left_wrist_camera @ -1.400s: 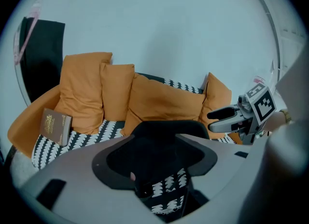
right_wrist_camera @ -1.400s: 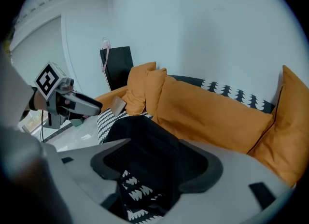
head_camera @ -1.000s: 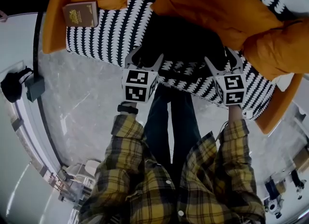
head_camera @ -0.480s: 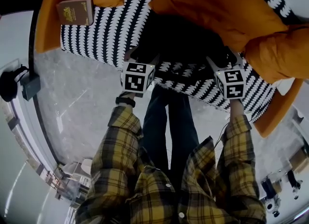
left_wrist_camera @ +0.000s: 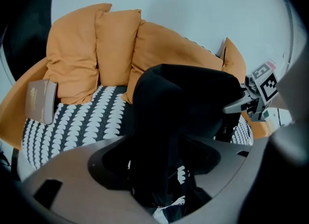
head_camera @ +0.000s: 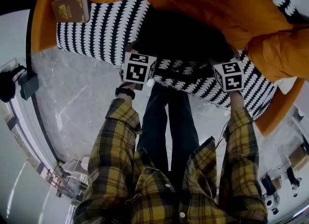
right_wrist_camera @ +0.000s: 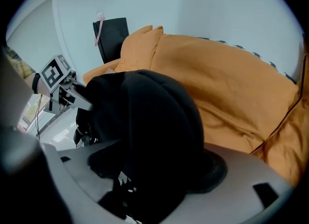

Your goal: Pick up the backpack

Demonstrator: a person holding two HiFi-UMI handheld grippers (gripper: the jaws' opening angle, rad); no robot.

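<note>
Backpack (head_camera: 183, 37), black, sits near the front edge of the patterned sofa seat (head_camera: 96, 30). The left gripper (left_wrist_camera: 157, 160), whose jaws have just been opening wide, straddles its left side. The right gripper (right_wrist_camera: 154, 165), jaws spread, straddles its right.

We see a sofa seat (head_camera: 96, 30) covered in a black-and-white scallop pattern, with plump orange cushions (head_camera: 217, 6) piled along its far side and right end. In the left gripper view, three of these cushions (left_wrist_camera: 96, 49) stand upright against a pale wall (left_wrist_camera: 193, 6). A brown book (head_camera: 71, 9) rests at the far left end of the seat, against the orange side. Nearer us lies a grey marbled floor (head_camera: 72, 102), with a small black box (head_camera: 26, 84) at its left edge.
</note>
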